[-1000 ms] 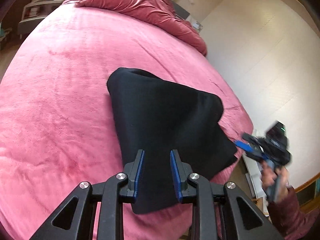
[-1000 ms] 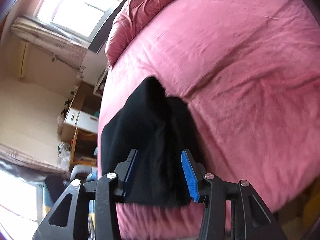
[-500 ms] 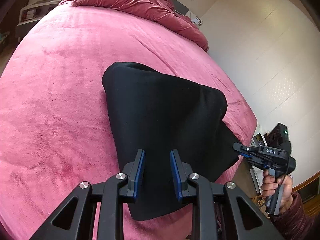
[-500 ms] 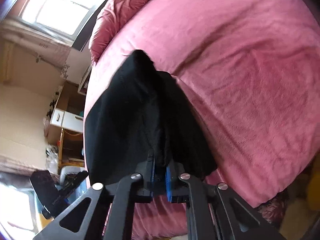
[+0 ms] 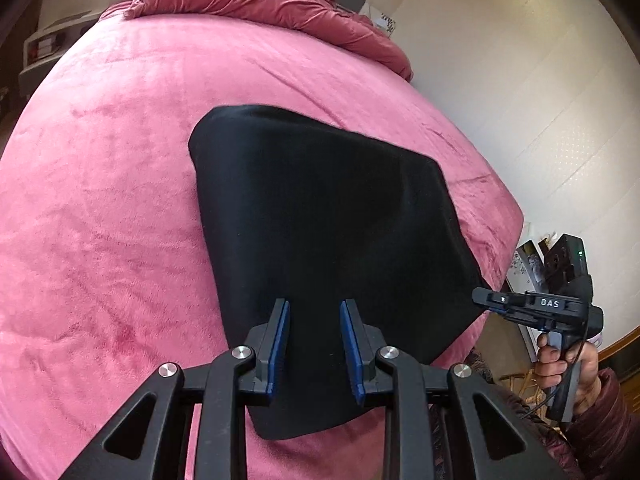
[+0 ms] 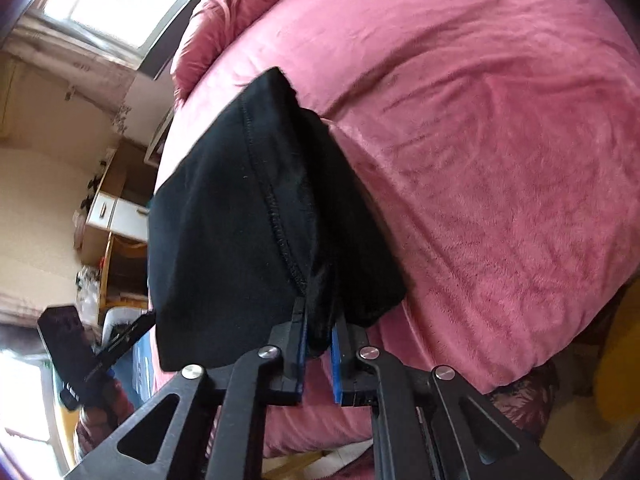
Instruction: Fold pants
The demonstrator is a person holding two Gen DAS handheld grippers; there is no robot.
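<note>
Black pants (image 5: 328,216), folded into a compact slab, lying on the pink bed (image 5: 100,208) near its edge. Right gripper (image 6: 318,344) pinching a bunched corner of cloth, jaws easing apart with fabric between the fingers (image 6: 298,344). Left gripper (image 5: 314,344) parted over the near hem, nothing visibly clamped. Risk: corner slipping free as the right loosens, letting the top layer sag off the bed's edge; uneven pull from one side only, skewing the fold.

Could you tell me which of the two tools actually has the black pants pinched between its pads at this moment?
The right tool: a bunched fold of the black pants sits between its pads. The left tool stands visibly parted over the fabric.
</note>
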